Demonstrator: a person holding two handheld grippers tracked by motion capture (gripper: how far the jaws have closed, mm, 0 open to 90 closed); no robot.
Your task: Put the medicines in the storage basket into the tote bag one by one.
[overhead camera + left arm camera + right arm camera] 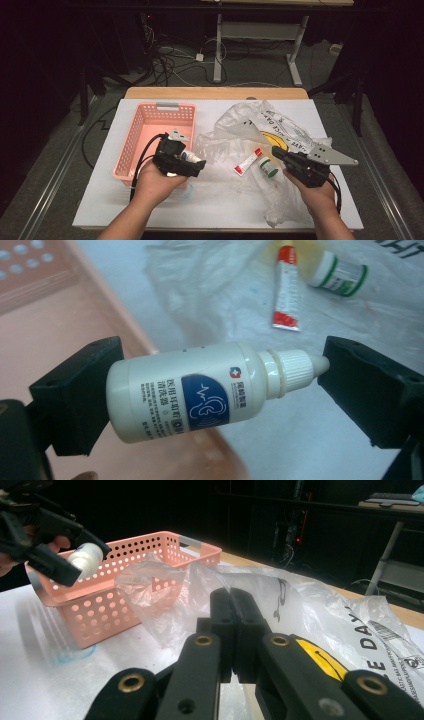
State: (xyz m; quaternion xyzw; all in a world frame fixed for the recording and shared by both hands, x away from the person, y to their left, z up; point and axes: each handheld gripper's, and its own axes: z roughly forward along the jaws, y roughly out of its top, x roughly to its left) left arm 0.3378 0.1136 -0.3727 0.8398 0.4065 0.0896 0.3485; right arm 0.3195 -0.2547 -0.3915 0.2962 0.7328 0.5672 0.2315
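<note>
We work on a white table (150, 210) where the pink basket (150, 125) sits at the left and a crumpled clear plastic bag (250, 130) spreads across the middle and right. Our left gripper (192, 162) hovers at the basket's near right corner, its jaws clamped end to end on a small white dropper bottle (200, 392), one pad on the base and the other on the cap tip. That grip looks thin to us, since the rounded tip could slide off its pad, so we judge it best to carry the bottle level and slowly over the rim, lower it close to the basket floor, and only then part the jaws. Our right gripper (280, 155) rests with its jaws pressed together on nothing, lying over the bag near its right edge; keeping it still there should hold the plastic flat and out of our way. On the bag lie a red and white tube (248, 162) and, just beside it, a small green-capped bottle (268, 167), which we take to be next.
</note>
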